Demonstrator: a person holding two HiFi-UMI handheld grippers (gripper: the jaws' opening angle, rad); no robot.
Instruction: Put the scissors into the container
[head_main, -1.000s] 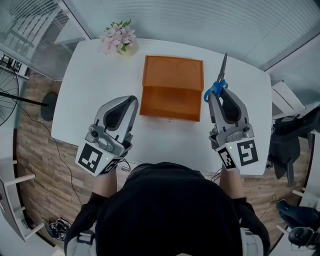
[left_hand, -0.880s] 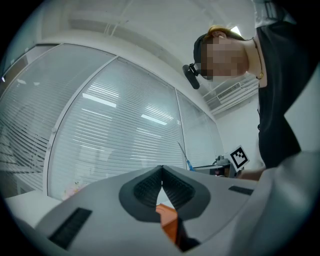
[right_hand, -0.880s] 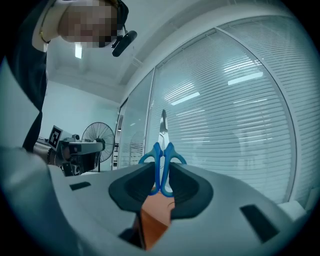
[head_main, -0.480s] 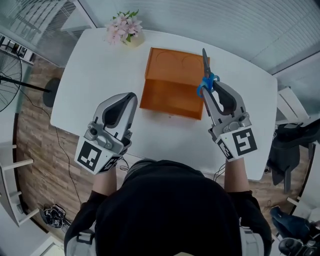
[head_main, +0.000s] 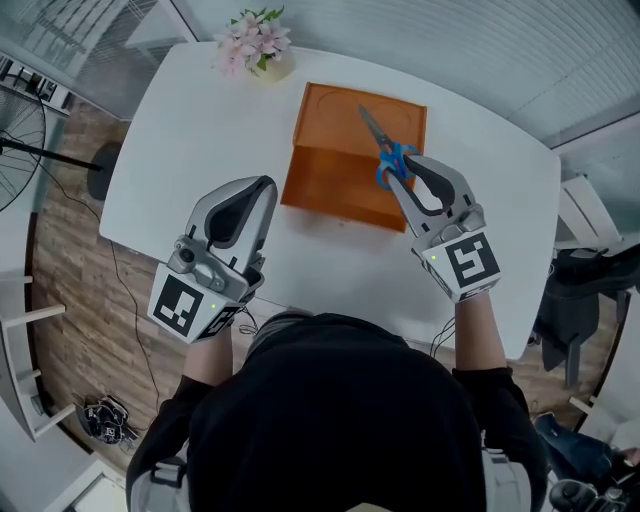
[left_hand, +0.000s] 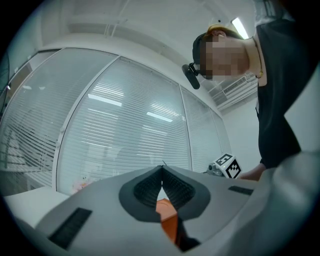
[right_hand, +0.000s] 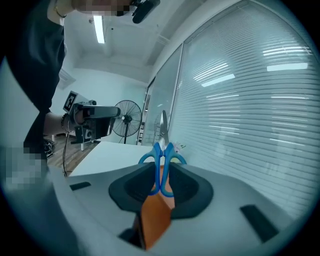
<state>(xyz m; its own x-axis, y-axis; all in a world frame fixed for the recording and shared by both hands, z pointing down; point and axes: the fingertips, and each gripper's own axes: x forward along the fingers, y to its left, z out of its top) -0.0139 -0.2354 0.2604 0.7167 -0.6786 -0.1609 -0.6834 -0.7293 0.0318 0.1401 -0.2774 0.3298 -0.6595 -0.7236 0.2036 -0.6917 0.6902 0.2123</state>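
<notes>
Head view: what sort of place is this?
Probably an office or meeting room: glass partition walls with slatted blinds, a white table bearing a small flower pot, and a pedestal fan.

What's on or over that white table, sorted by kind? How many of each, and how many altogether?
scissors: 1
orange container: 1
bunch of flowers: 1
hand-held grippers: 2, the left gripper and the right gripper
total: 5
</notes>
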